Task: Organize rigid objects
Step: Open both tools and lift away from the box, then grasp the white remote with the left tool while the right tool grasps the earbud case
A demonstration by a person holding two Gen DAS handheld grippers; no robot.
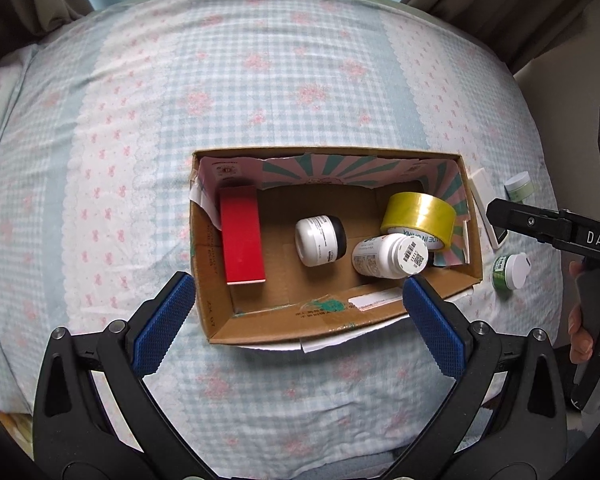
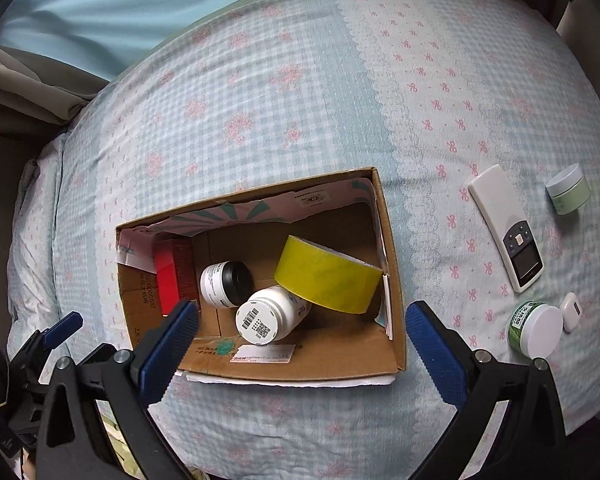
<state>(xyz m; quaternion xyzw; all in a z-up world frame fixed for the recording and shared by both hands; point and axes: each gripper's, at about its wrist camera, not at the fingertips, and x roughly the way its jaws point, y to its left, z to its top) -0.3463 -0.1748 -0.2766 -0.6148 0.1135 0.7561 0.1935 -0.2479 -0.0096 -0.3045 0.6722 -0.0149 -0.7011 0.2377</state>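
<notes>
1. Left gripper (image 1: 298, 322): jaws spread wide, nothing between the blue pads (image 1: 164, 324); it hangs above the near edge of the cardboard box (image 1: 216, 312).
2. Right gripper (image 2: 300, 344): likewise released, empty, over the box's near wall (image 2: 300, 364).
3. Just beyond the right gripper's fingers, inside the box: a white bottle (image 2: 270, 314) on its side, barcoded cap toward the claw.
4. Leaning on that bottle, a yellow tape roll (image 2: 328, 280) tilted against the right wall.
5. Left of the bottle, a black-lidded white jar (image 2: 224, 282) on its side; further left, a red box (image 2: 168, 284) along the left wall.
6. Outside, right of the right gripper on the checked bedspread (image 2: 260, 120): a green jar with white lid (image 2: 536, 330), a small white case (image 2: 571, 312) touching or just beside it, a white remote (image 2: 504, 228), a pale green jar (image 2: 568, 194) farthest.
</notes>
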